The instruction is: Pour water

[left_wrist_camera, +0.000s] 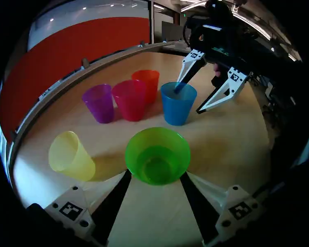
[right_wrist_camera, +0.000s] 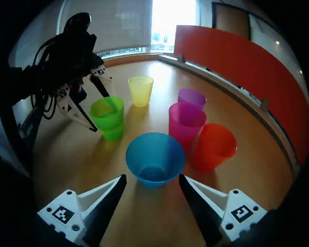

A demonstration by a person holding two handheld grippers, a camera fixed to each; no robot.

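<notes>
A green cup stands on the wooden table, right between the fingertips of my left gripper. The jaws are spread about as wide as the cup, and liquid seems to lie in its bottom. In the right gripper view the same green cup has the left gripper straddling it. A blue cup stands between the fingertips of my right gripper, with a thin gap on each side. From the left gripper view, the right gripper straddles the blue cup.
Behind the blue cup stand a red-pink cup, an orange cup and a purple cup. A yellow cup is left of the green one. A low rail and a red wall panel bound the table's far side.
</notes>
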